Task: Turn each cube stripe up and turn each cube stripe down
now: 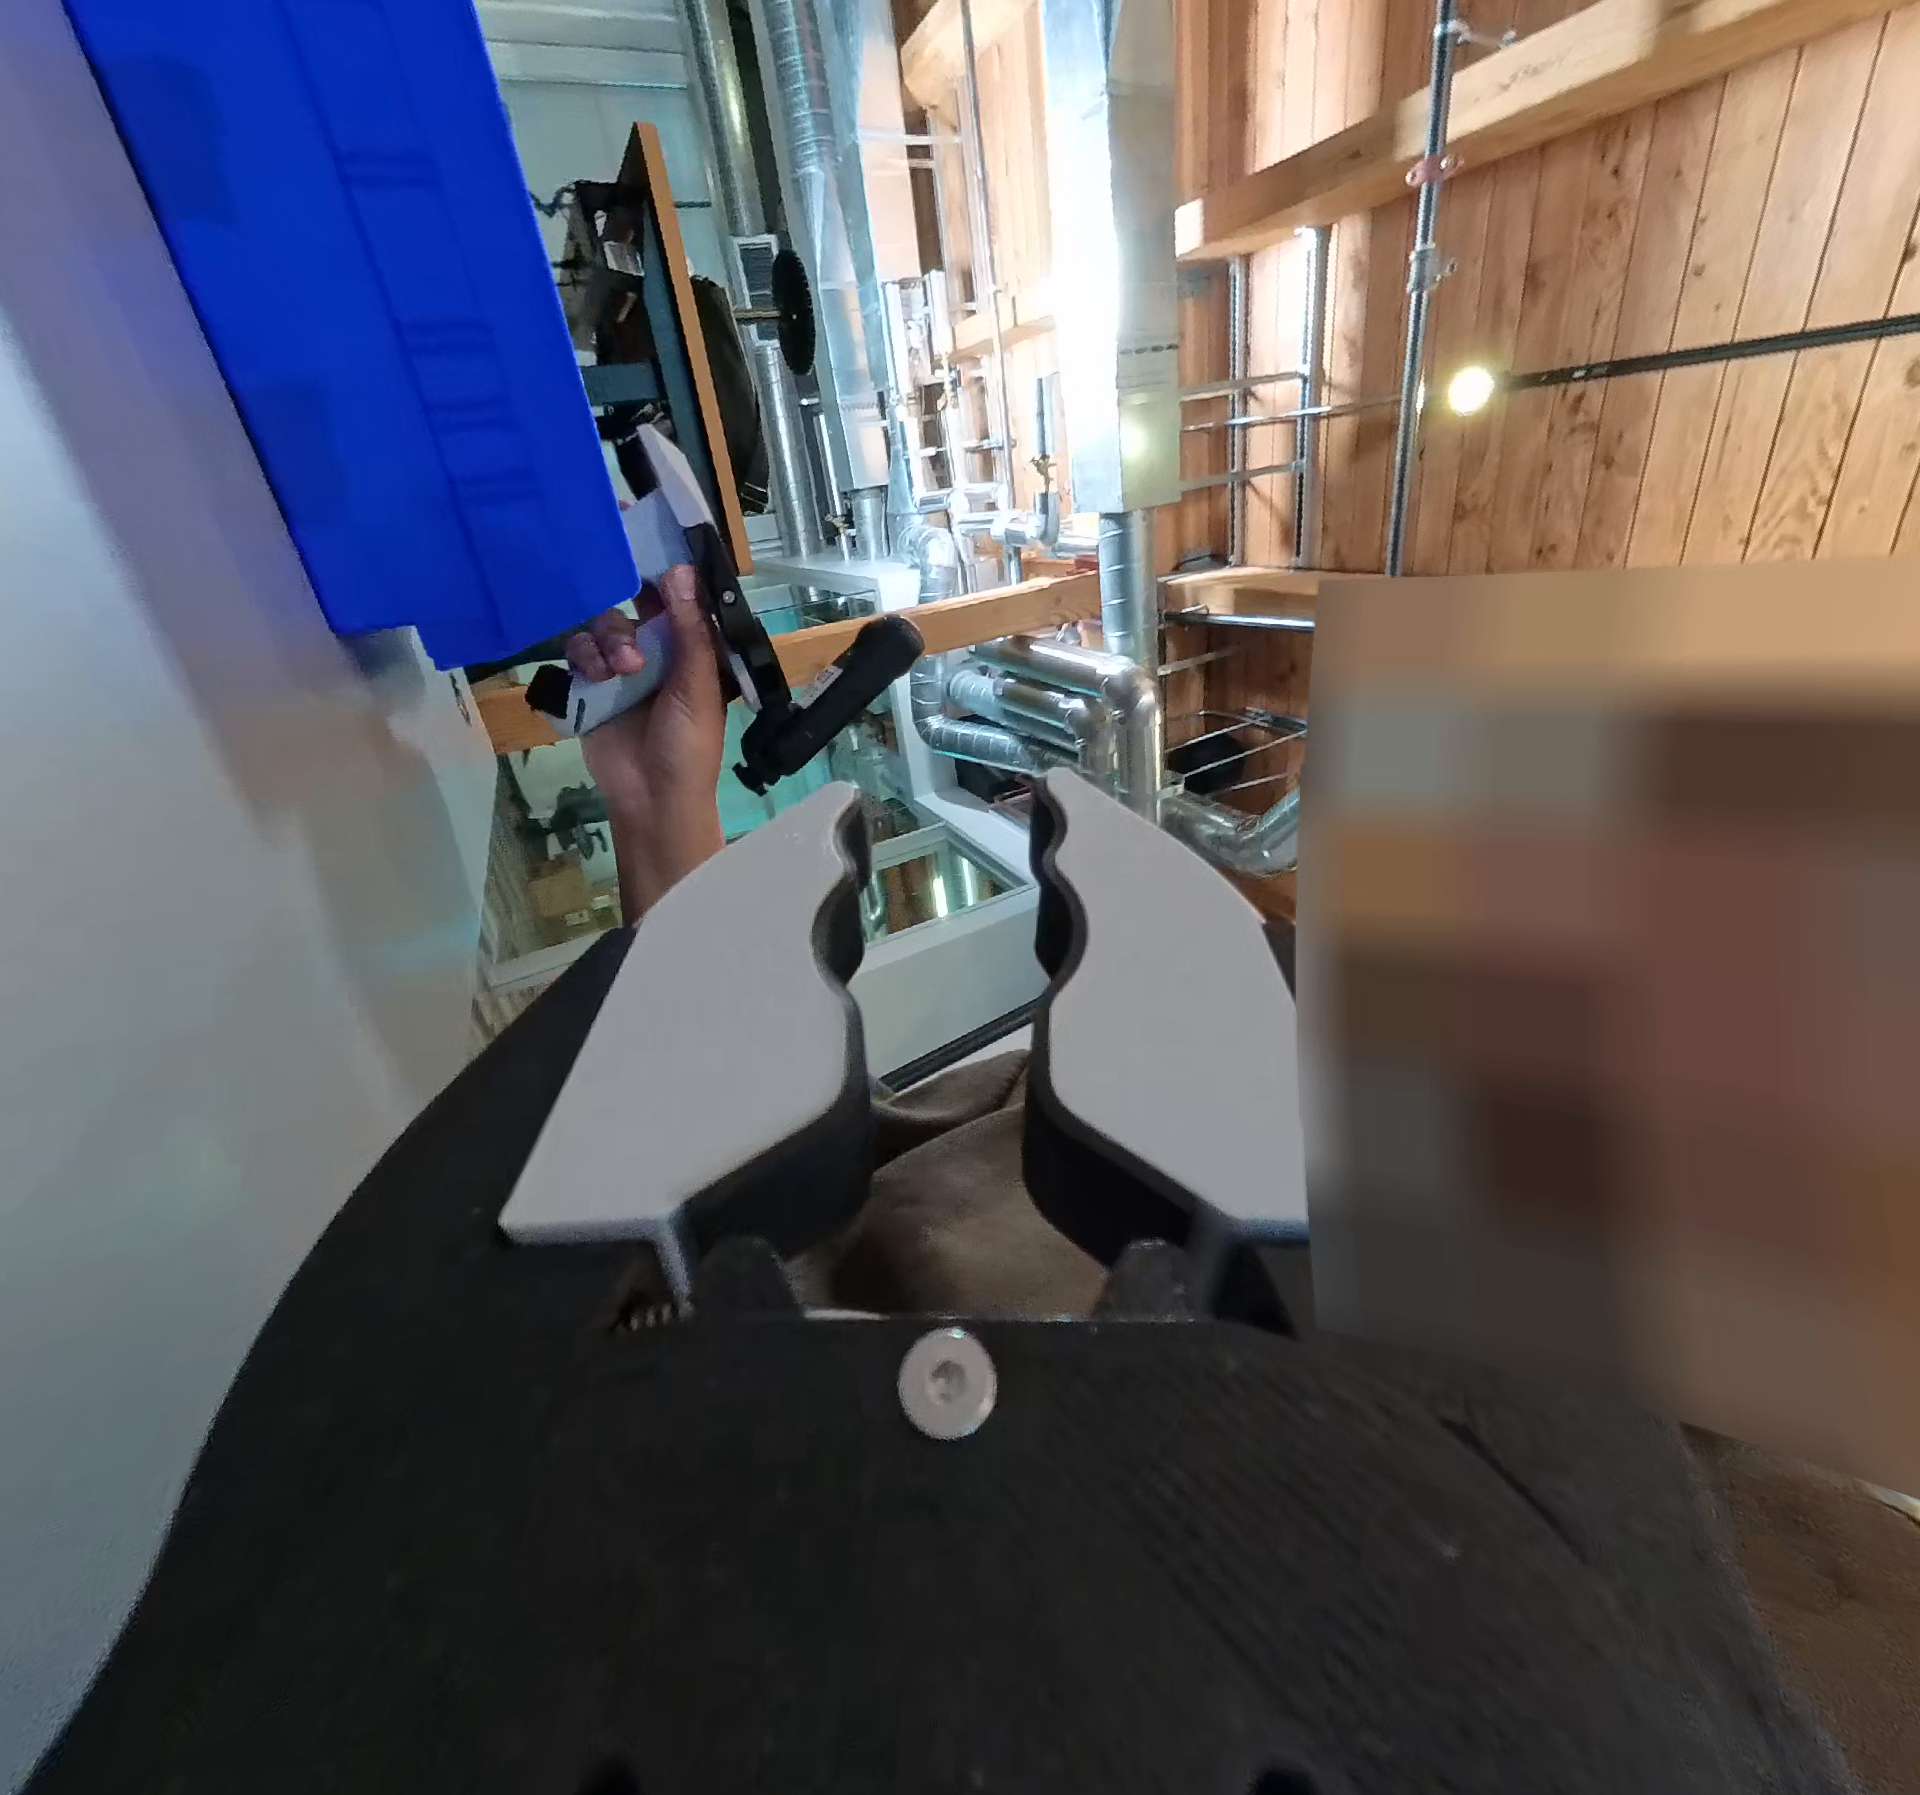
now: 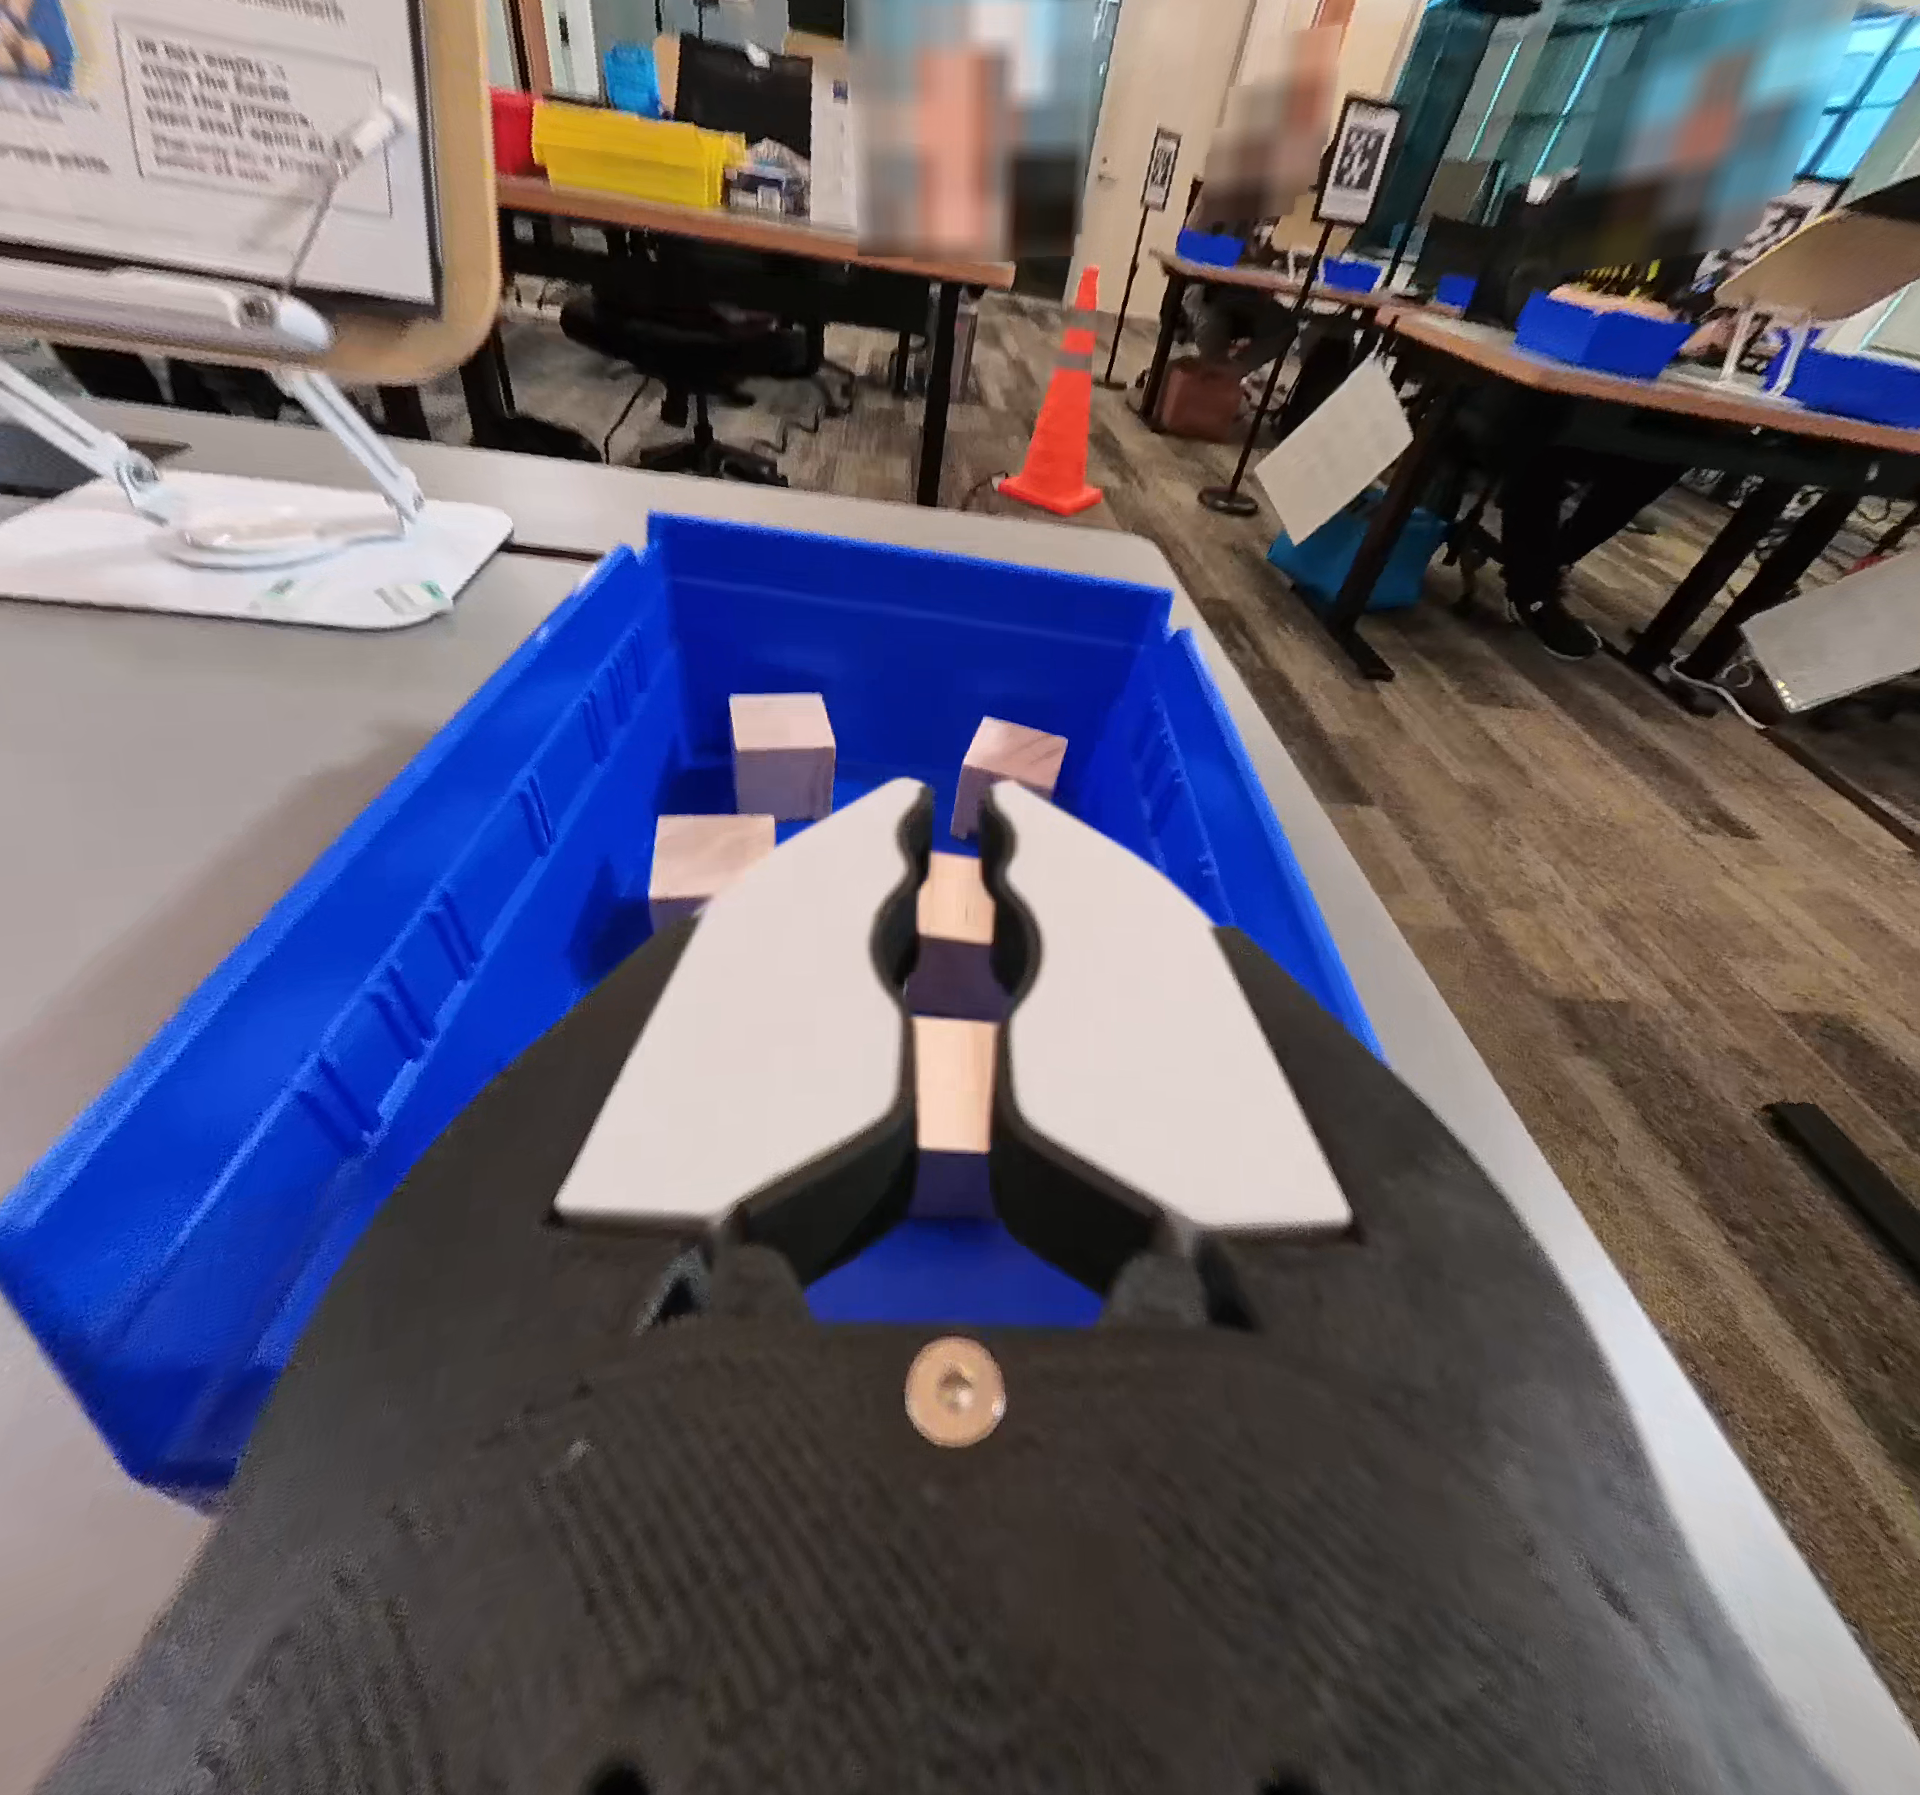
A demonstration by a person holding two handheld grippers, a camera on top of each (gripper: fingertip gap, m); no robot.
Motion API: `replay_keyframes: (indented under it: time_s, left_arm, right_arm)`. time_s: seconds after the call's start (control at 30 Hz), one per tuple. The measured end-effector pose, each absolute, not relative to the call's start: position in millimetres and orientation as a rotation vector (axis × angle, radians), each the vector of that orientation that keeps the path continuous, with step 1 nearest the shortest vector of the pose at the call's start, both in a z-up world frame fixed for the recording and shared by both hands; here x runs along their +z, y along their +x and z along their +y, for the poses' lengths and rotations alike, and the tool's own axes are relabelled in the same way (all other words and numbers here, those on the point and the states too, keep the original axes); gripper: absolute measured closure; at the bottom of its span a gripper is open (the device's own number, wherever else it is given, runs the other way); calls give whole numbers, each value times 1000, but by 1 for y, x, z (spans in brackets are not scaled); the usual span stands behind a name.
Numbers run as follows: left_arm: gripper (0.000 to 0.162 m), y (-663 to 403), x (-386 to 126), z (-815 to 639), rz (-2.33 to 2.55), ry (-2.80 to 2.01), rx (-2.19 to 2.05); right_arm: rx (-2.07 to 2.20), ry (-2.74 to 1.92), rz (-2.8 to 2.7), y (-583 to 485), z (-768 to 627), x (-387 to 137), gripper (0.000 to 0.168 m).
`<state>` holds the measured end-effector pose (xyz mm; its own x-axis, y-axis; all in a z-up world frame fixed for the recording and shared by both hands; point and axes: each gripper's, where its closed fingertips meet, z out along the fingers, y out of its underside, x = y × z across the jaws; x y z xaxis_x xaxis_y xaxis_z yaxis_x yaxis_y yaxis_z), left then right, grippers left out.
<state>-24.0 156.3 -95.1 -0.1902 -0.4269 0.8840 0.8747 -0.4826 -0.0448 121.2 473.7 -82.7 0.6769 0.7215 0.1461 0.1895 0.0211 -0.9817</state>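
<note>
A blue bin (image 2: pixel 312 966) stands on a grey table (image 2: pixel 156 758). Three wooden cubes lie in it with plain faces showing: far left (image 2: pixel 781 753), far right (image 2: pixel 1013 758) and nearer left (image 2: pixel 712 857). My right gripper (image 2: pixel 954 795) hovers over the bin with its jaws almost closed. A cube with a dark stripe across its upper face (image 2: pixel 956 1080) shows through the narrow gap, below the fingers and mostly hidden by them. My left gripper (image 1: pixel 945 805) is open and empty, rolled sideways and pointing away at a wooden wall. The bin (image 1: pixel 343 239) lies at its upper left.
A hand (image 1: pixel 665 717) holds the right gripper's body (image 1: pixel 691 540) beside the bin. A sign board on a white stand (image 2: pixel 239 540) sits left of the bin. The table edge (image 2: pixel 1299 706) runs close along the bin's right side. An orange cone (image 2: pixel 1065 415) stands on the floor beyond.
</note>
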Motion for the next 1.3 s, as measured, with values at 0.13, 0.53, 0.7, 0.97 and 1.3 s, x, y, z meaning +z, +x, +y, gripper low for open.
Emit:
replay_keyframes:
  time_s: [0.13, 0.53, 0.7, 0.97, 1.3]
  left_arm:
    - [151, -13, -85, 150, -516, -1209, -1715]
    - [146, -14, -92, 151, -356, -1516, -829]
    - [127, -29, -109, 161, -320, -1581, -524]
    - [110, -125, -115, 156, -527, -1564, -157]
    - [107, -213, -138, 87, -662, -1627, 171]
  right_arm:
    - [532, -1477, -758, 121, 464, -64, 168]
    - [810, -1493, -857, 89, 341, -62, 168]
    - [598, -1434, -909, 113, 331, -85, 161]
    - [596, -1387, -604, 174, 404, -59, 150]
    - [654, -1436, -386, 201, 464, -57, 123]
